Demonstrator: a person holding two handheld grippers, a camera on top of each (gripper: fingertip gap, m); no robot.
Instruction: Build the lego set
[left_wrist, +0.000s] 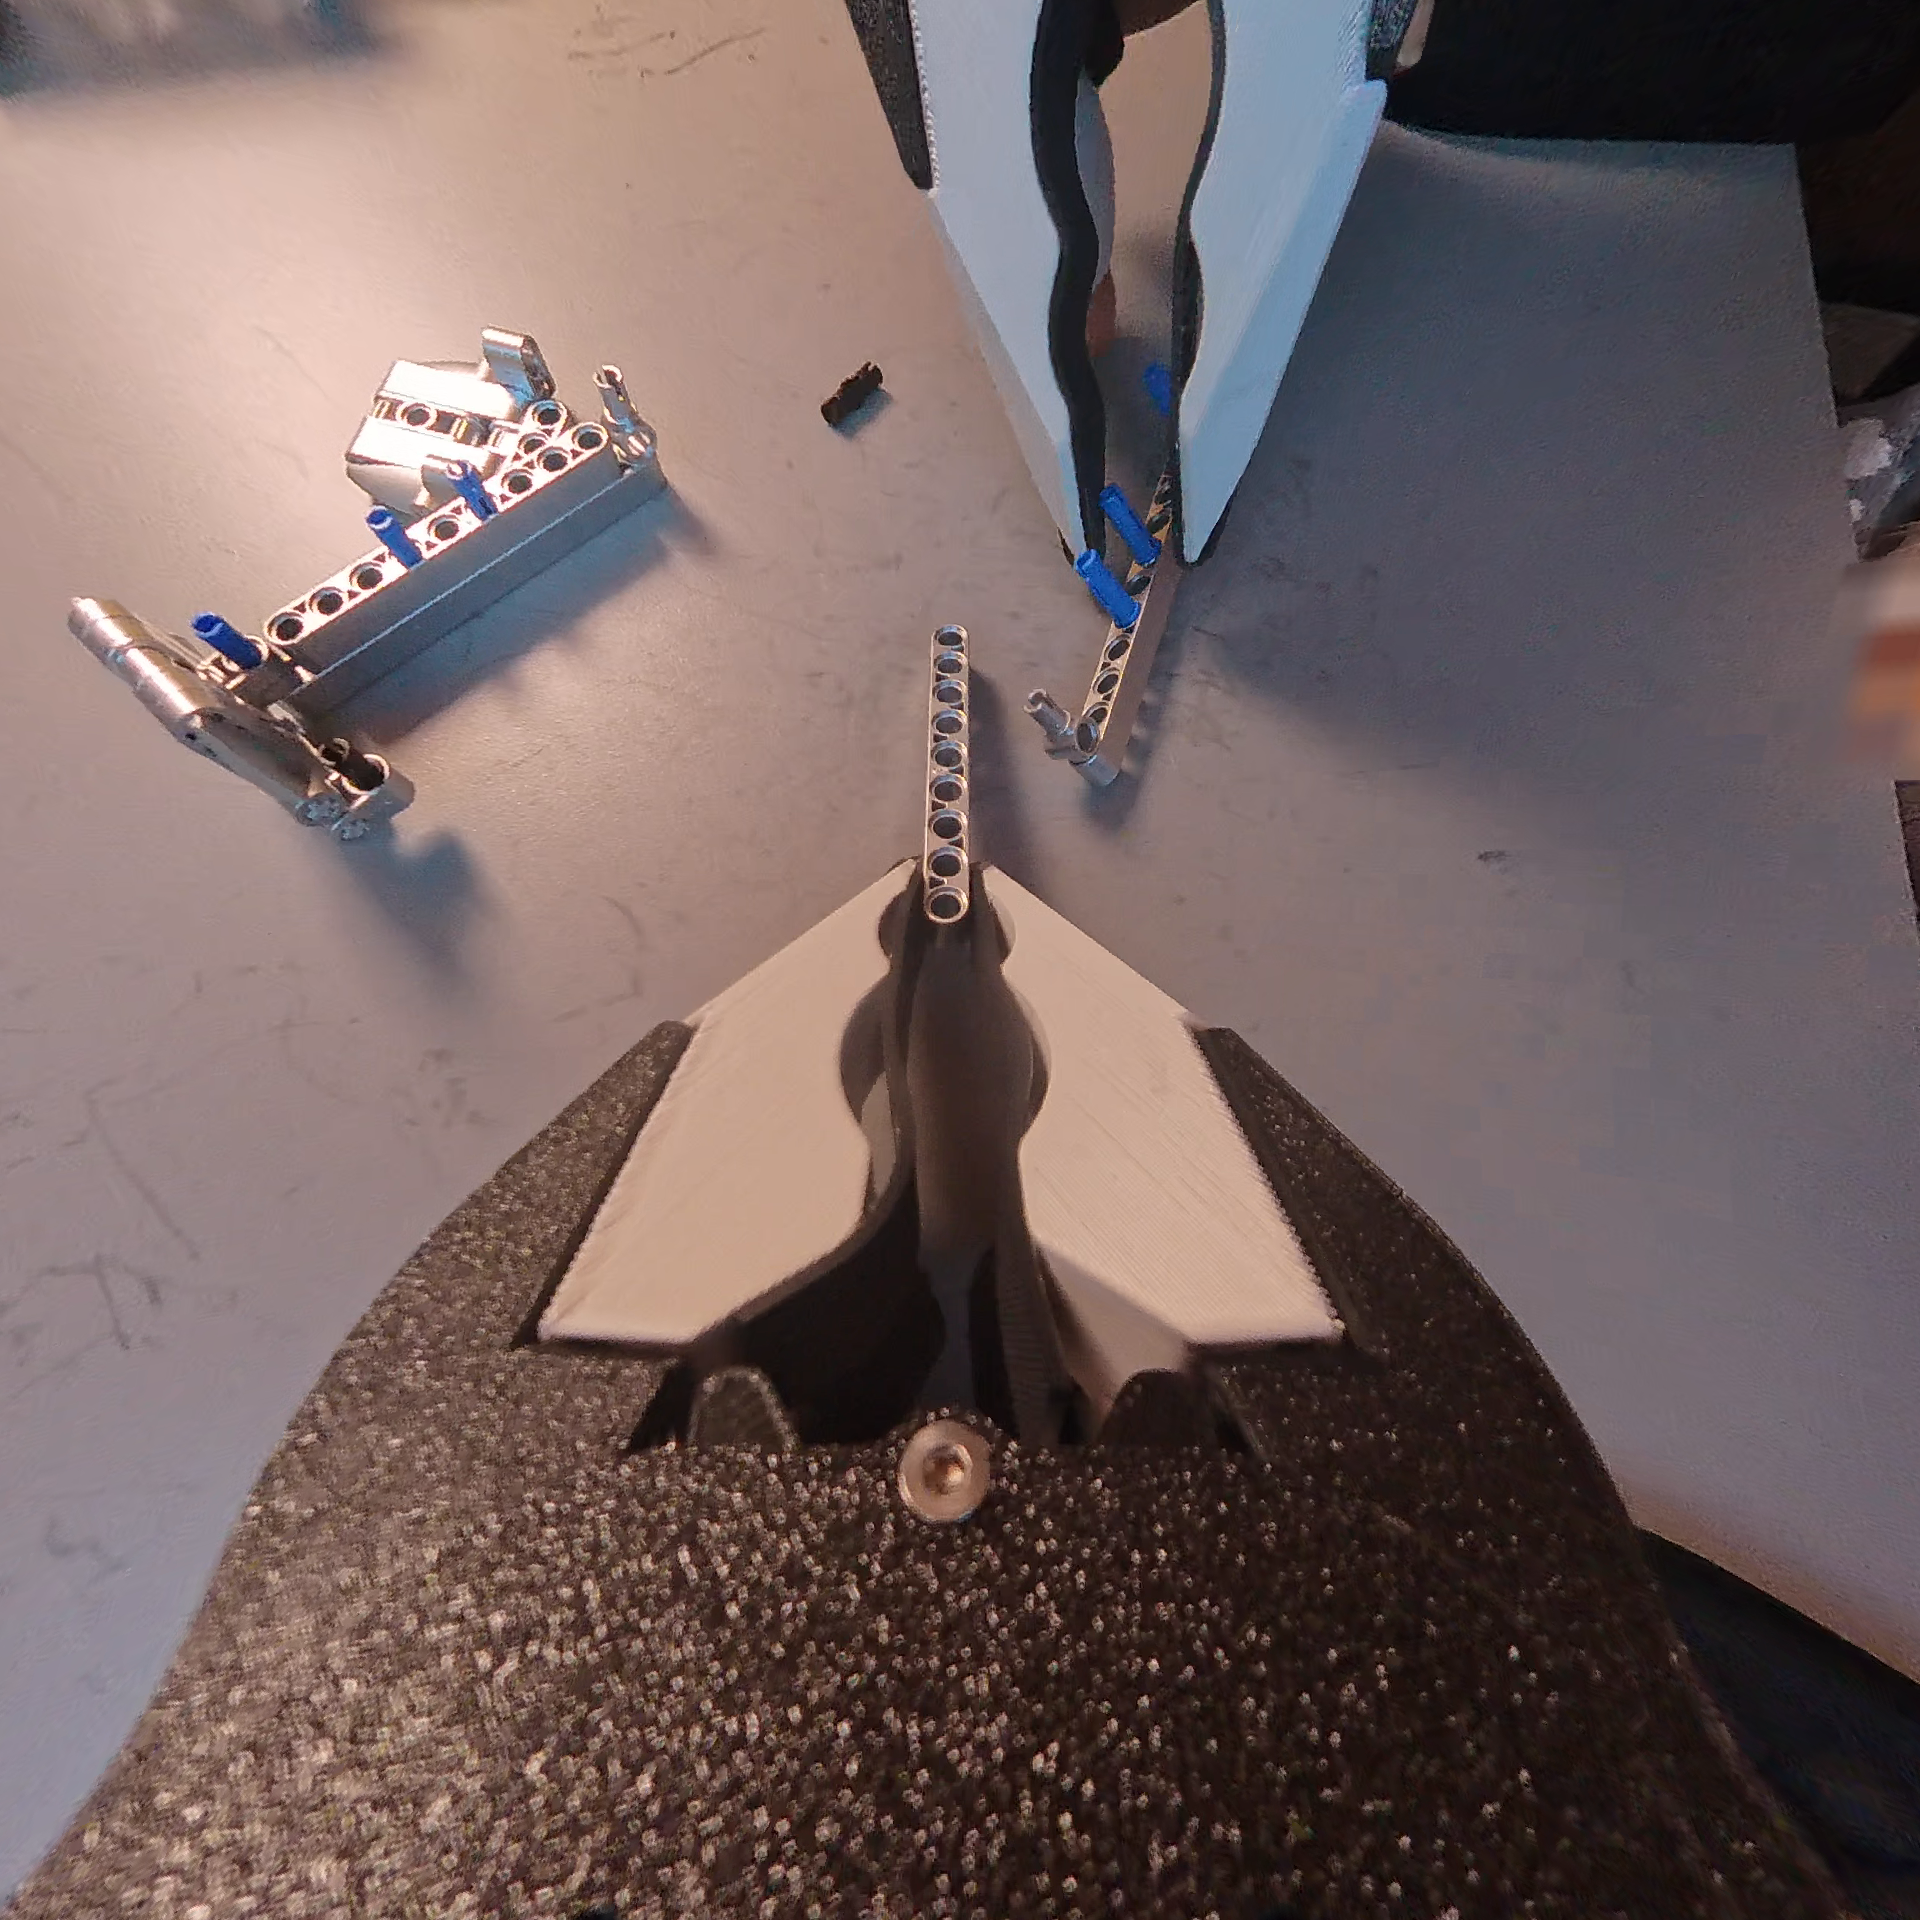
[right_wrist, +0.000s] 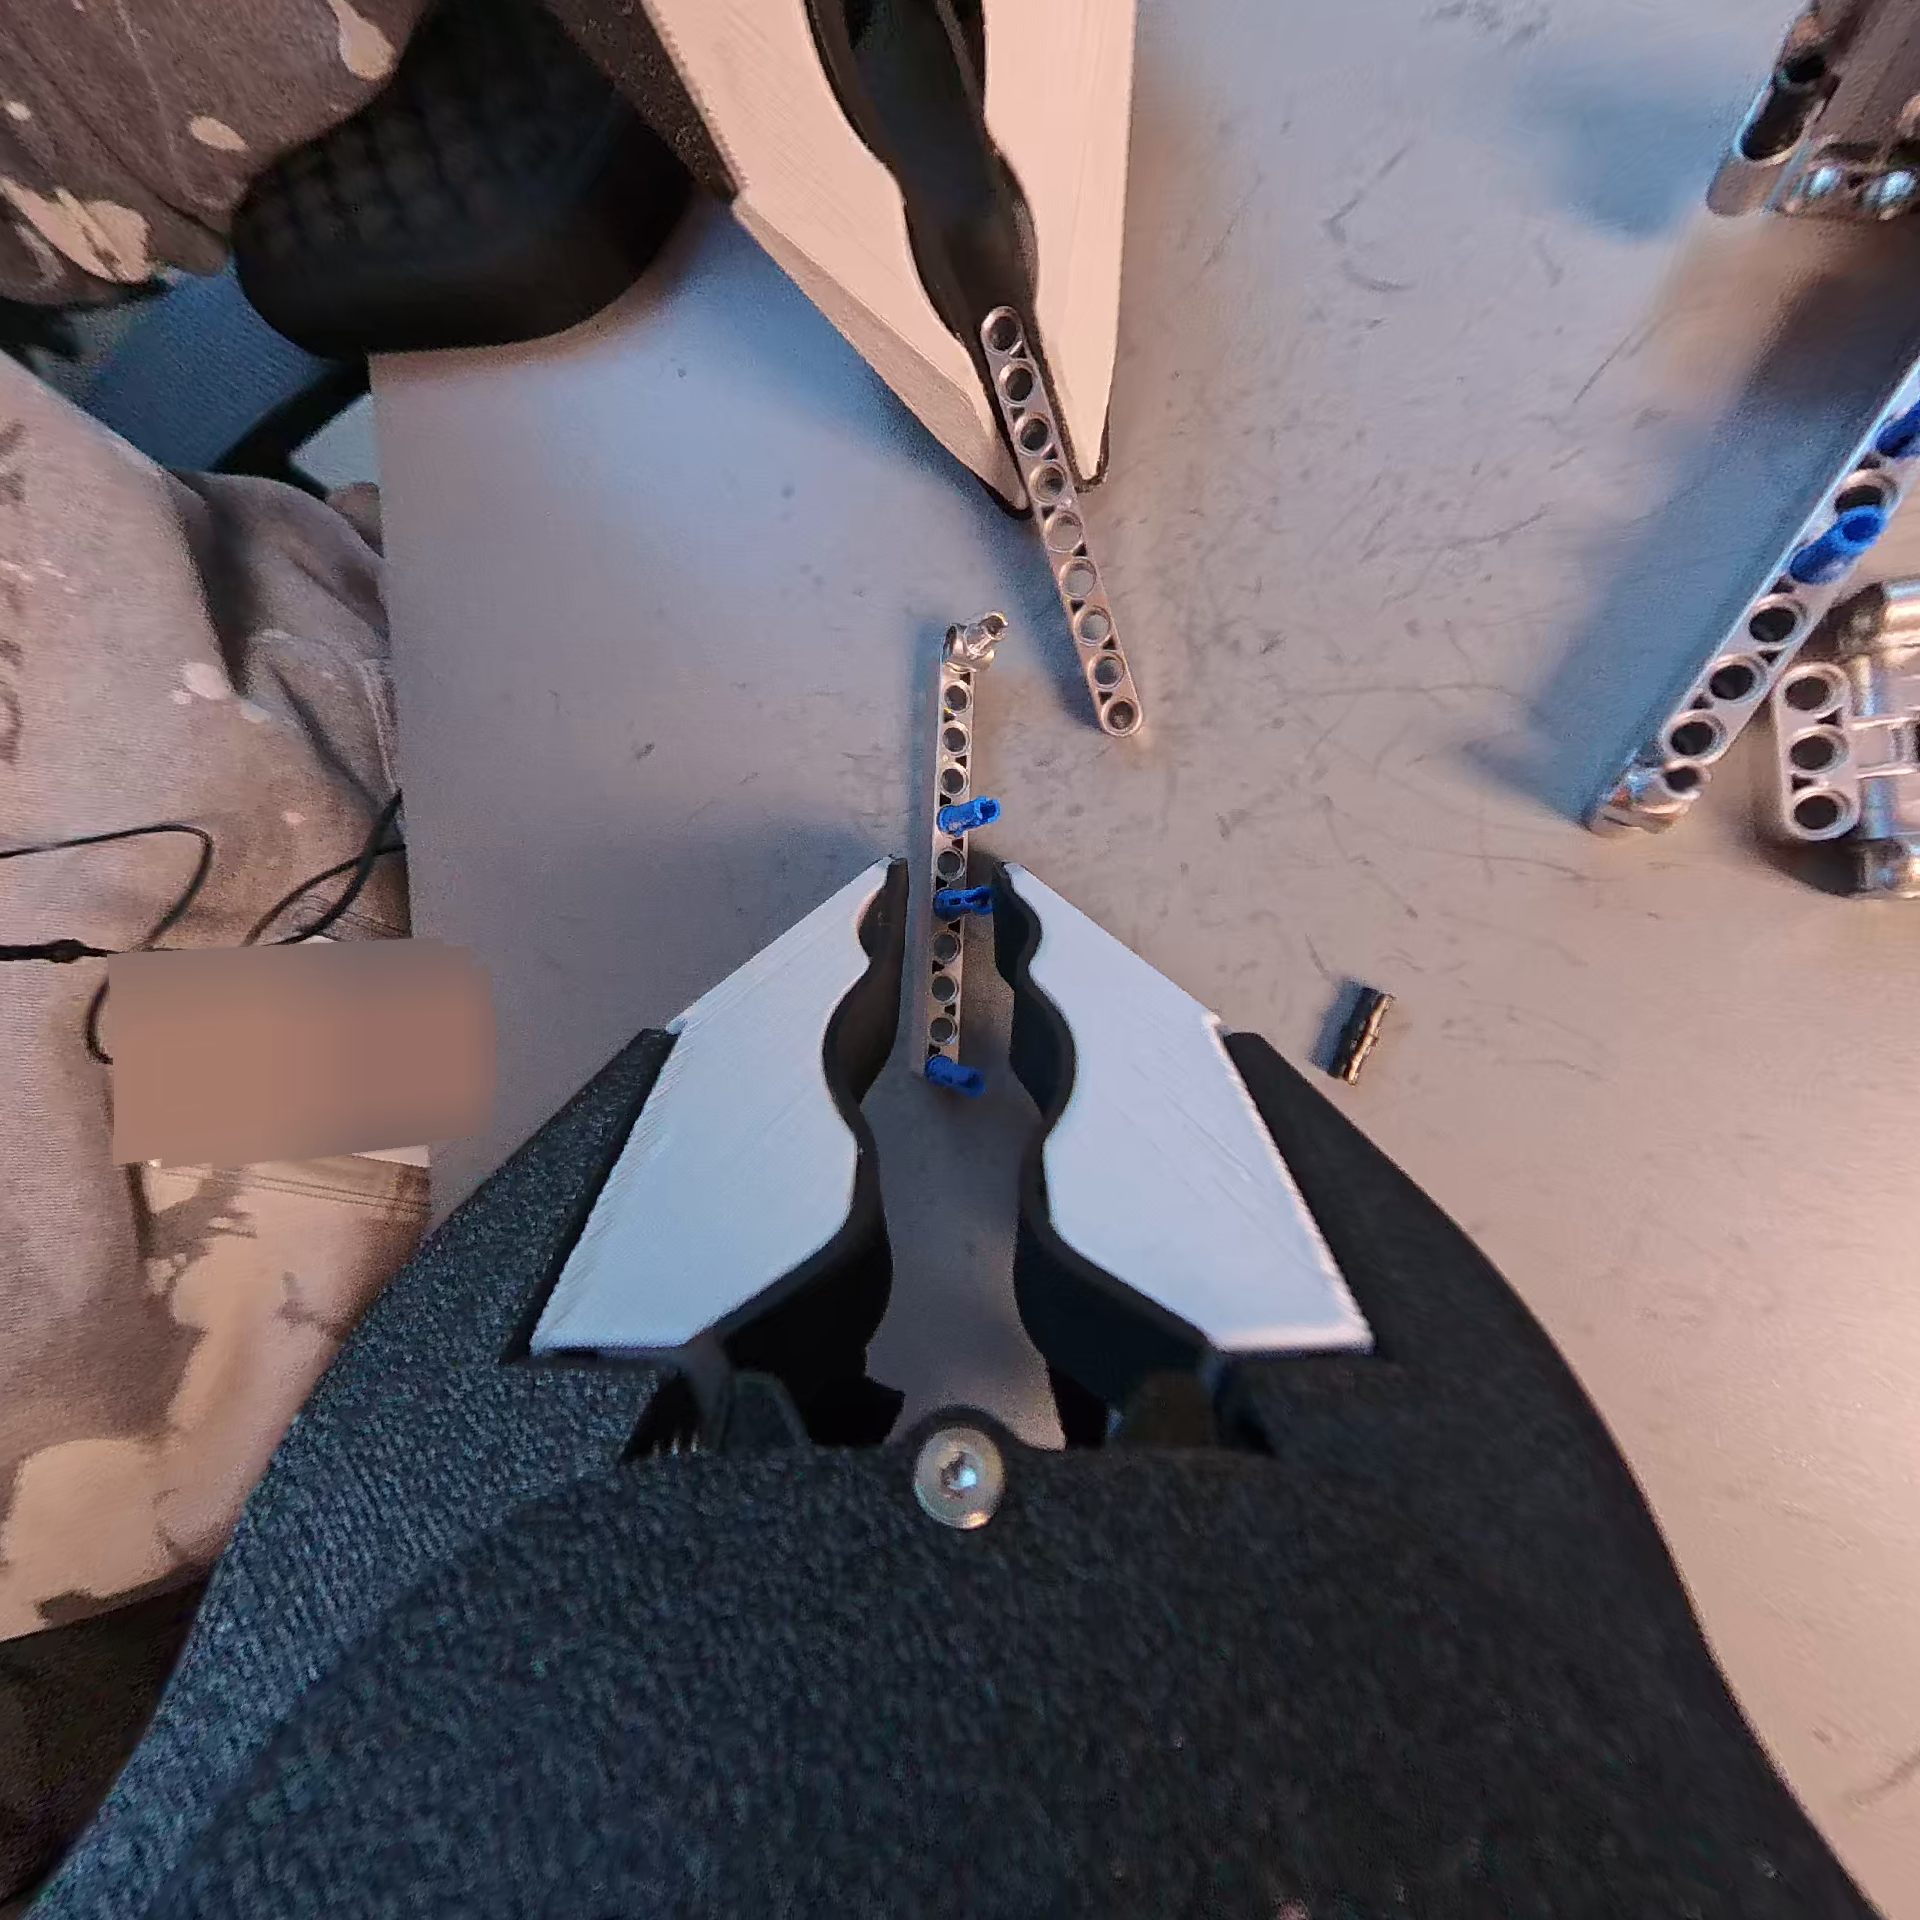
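My left gripper (left_wrist: 948, 883) is shut on one end of a thin grey holed beam (left_wrist: 948, 748) that sticks straight forward over the grey table (left_wrist: 1507, 935). The gripper also shows in the right wrist view (right_wrist: 1049, 488) with its beam (right_wrist: 1081, 582). My right gripper (right_wrist: 943, 868) is closed around a second grey beam with three blue pins (right_wrist: 951, 769). One finger is on the beam's back and the other against the pins. That beam's far end carries a small grey elbow piece (right_wrist: 977, 636). In the left wrist view the right gripper (left_wrist: 1132, 551) and pinned beam (left_wrist: 1117, 665) are just right of my beam's tip.
A larger grey beam assembly with blue pins (left_wrist: 457, 530) lies on the table and also shows in the right wrist view (right_wrist: 1756, 634). A small black connector (left_wrist: 854, 392) lies loose; it also shows (right_wrist: 1354, 1029). A person's patterned clothing (right_wrist: 156, 727) lies beyond the table edge. About 8 cm separates my left fingertips from my right.
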